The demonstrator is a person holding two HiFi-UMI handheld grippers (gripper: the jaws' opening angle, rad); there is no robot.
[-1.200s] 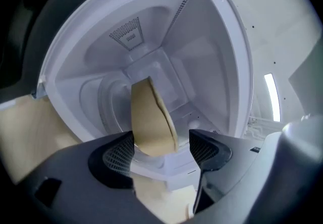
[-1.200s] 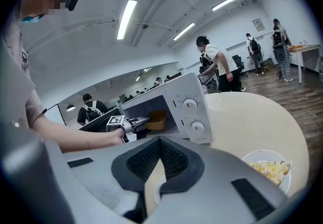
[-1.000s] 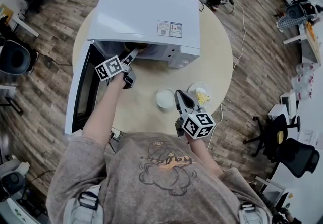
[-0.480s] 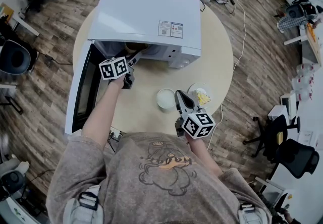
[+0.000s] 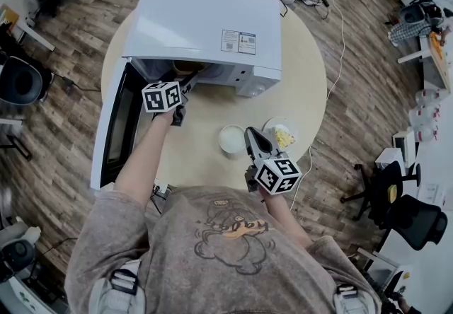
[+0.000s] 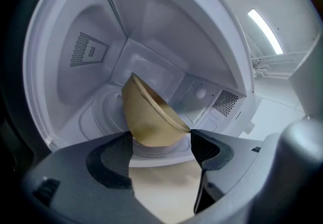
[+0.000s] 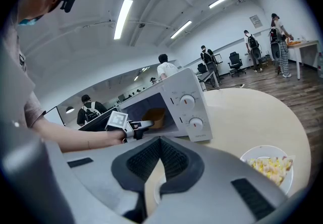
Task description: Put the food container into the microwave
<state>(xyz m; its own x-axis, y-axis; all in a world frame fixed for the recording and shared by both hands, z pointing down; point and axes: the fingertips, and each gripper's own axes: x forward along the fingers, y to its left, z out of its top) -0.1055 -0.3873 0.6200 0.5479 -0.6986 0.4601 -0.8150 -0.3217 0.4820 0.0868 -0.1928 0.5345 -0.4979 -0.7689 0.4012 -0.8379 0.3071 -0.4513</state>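
The food container (image 6: 151, 119) sits inside the microwave (image 5: 205, 26), apparently on its turntable (image 6: 108, 117); before it on the bench (image 5: 301, 104), a bowl (image 5: 231, 138) lies left of a plate (image 5: 282, 133).

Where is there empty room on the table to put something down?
Bare table lies right of the microwave, out to the rim, and in the strip between the microwave's front and the white bowl. It is crowded where the bowl, food plate and right gripper sit together.
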